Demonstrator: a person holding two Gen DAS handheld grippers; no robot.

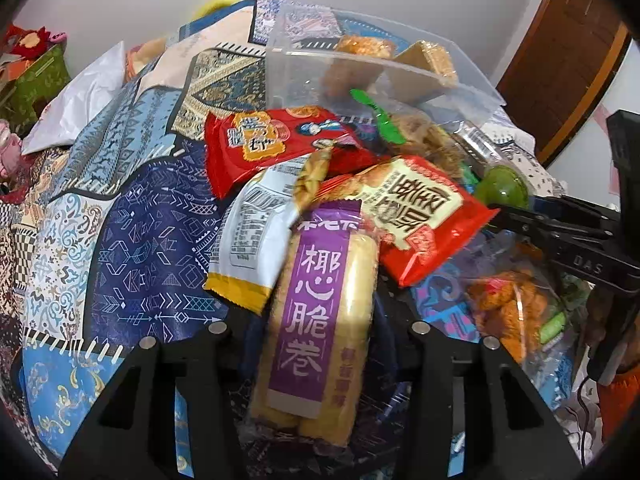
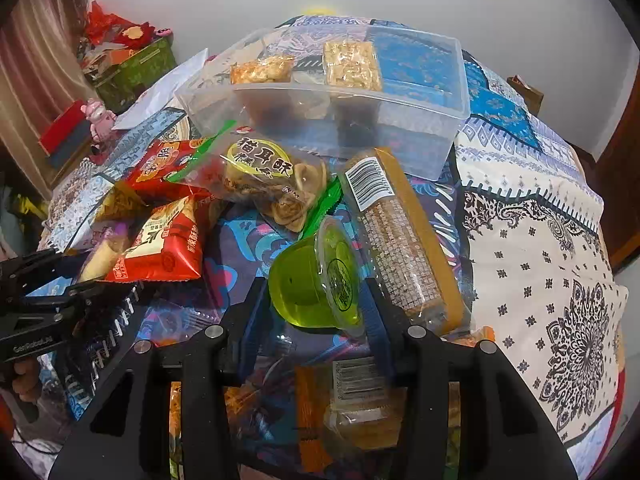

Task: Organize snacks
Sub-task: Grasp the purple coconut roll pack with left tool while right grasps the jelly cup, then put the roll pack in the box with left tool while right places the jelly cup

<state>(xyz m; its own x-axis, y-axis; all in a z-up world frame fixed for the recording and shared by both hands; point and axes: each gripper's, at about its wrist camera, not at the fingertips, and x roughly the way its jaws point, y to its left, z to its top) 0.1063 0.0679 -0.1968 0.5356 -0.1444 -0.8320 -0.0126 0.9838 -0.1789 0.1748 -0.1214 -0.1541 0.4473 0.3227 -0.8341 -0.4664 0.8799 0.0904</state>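
Observation:
My left gripper (image 1: 316,332) is shut on a coconut roll pack with a purple label (image 1: 316,320), held over the snack pile; it also shows in the right wrist view (image 2: 100,256). My right gripper (image 2: 312,300) is shut on a green jelly cup (image 2: 316,276), which shows in the left wrist view (image 1: 506,190) too. A clear plastic box (image 2: 400,116) with snack bars (image 2: 352,64) inside stands behind the pile. Red snack bags (image 1: 416,216) (image 1: 276,144), a white and yellow packet (image 1: 256,240) and a clear bag of cat-ear crisps (image 2: 272,176) lie on the patterned cloth.
A long wafer pack (image 2: 404,240) lies to the right of the jelly cup. More packets (image 2: 352,400) lie under my right gripper. A green gift box (image 2: 136,72) and a pink toy (image 2: 98,118) sit at the far left. A wooden door (image 1: 568,52) stands at the right.

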